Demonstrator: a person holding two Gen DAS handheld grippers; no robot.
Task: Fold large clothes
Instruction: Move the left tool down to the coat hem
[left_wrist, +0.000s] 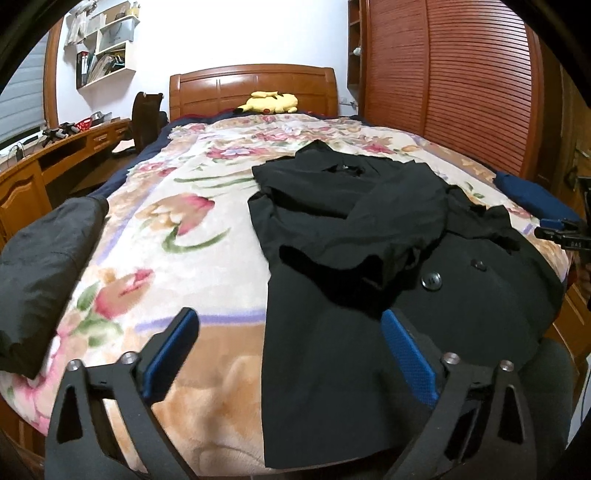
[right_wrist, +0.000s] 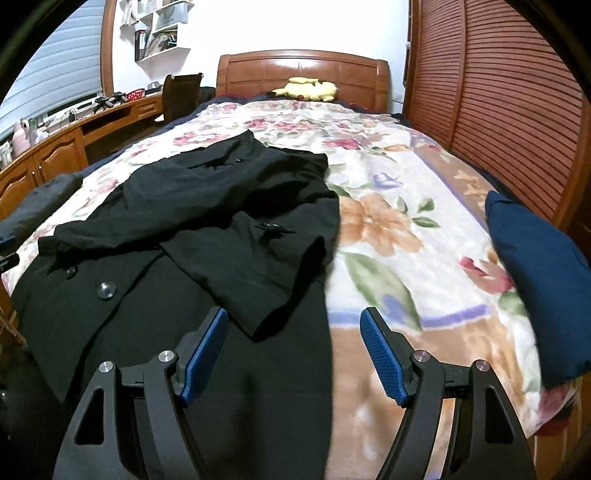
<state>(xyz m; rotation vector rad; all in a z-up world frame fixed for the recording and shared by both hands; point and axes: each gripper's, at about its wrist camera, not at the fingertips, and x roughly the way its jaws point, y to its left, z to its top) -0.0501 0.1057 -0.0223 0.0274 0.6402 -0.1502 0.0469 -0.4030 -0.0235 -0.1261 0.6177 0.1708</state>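
1. A black coat (left_wrist: 369, 229) lies spread on a floral blanket (left_wrist: 177, 229) covering the bed, collar toward the far headboard (left_wrist: 255, 86), hem at the near edge.
2. Both sleeves are folded in across the coat's front; large buttons (right_wrist: 106, 290) show on the near part.
3. In the left wrist view the coat sits right of centre; in the right wrist view it sits left of centre (right_wrist: 207, 221).
4. The left gripper (left_wrist: 291, 343) hangs above the near edge of the bed, jaws spread wide, nothing between the blue pads (left_wrist: 173, 354). Its left finger is over bare blanket, its right over the coat's hem.
5. The right gripper (right_wrist: 293, 343) is also wide apart and empty, above the coat's right edge.
6. A dark padded garment (left_wrist: 48, 266) lies at the bed's left edge, a folded navy cloth (right_wrist: 539, 280) at the right edge.
7. A yellow plush (left_wrist: 269, 101) rests by the headboard.
8. A slatted wardrobe (left_wrist: 461, 81) stands right, a wooden desk (left_wrist: 55, 155) left.
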